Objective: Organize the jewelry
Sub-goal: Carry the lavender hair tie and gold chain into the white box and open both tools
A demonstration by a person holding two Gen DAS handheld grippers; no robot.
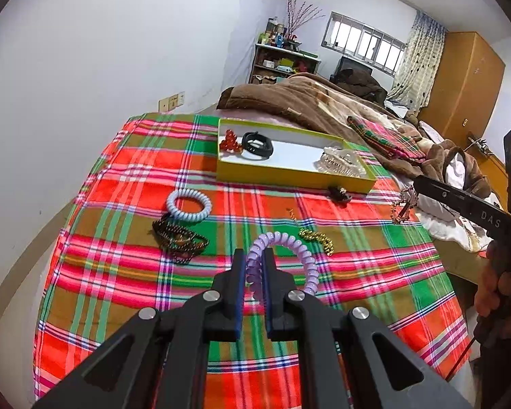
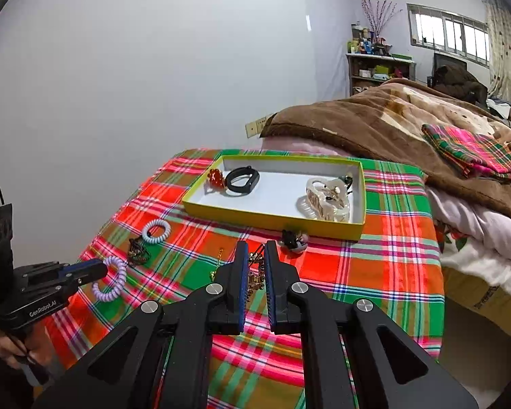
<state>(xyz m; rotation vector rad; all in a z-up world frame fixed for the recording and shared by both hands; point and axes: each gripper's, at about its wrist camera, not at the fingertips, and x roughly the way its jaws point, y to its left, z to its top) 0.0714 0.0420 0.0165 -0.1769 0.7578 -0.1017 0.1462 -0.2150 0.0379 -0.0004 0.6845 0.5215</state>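
Left claw (image 1: 254,259) pinches a lilac coil tie (image 1: 289,255) above the plaid cloth (image 1: 374,289), box (image 1: 289,173) beyond. Right claw (image 2: 256,252) is clamped on a beaded chain (image 2: 255,272), short of the box (image 2: 272,218).

Ahead of the jaws and to their left rises a plain white wall (image 2: 136,85) with a socket plate (image 1: 171,101) low on it. Beyond the jaws a brown blanket (image 2: 374,122) lies heaped on the bed (image 2: 477,231), and behind it stands a cluttered shelf unit (image 1: 282,63). Daylight comes through a barred window (image 1: 364,42) with a patterned curtain (image 1: 417,61), next to a wooden wardrobe (image 1: 466,81) far right.
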